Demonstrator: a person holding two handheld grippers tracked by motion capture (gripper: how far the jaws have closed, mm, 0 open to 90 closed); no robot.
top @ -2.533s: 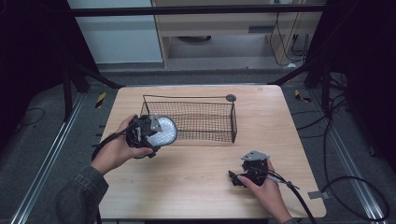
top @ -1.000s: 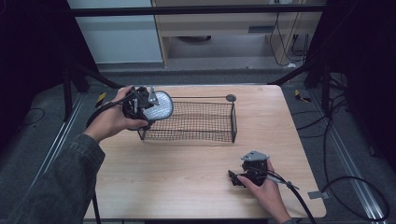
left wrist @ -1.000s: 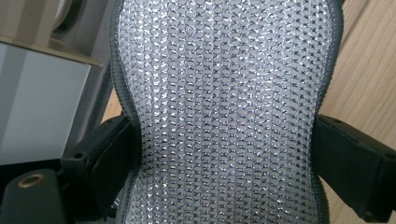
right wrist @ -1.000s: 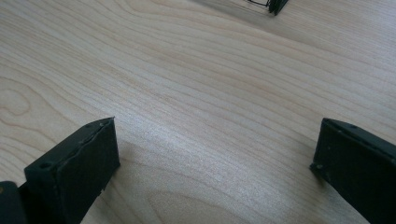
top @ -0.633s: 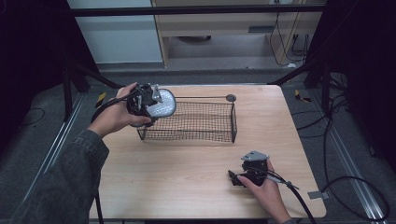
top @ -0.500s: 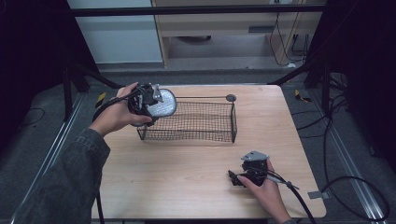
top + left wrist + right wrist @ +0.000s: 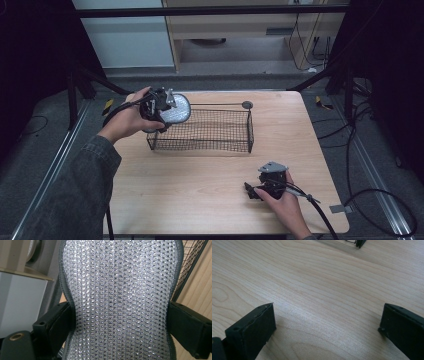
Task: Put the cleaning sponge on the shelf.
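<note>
**Silver pad held over basket's left end**

High view: left gripper (image 7: 159, 106) holds the silver woven-mesh oval pad (image 7: 176, 109) above the left end of the black wire basket (image 7: 210, 129). Right gripper (image 7: 257, 189) rests on the light wooden table (image 7: 200, 175).

Left gripper view: jaws clamp the pad (image 7: 117, 300) at both edges.

Right gripper view: jaws spread wide, nothing between them.

The room is dark at both sides of the high view, but the wooden table (image 7: 200, 175) in the middle is bright. Light falls from above. The silver pad (image 7: 117, 300) glints, sharp up close. The right gripper (image 7: 328, 327) casts soft shadows.
</note>
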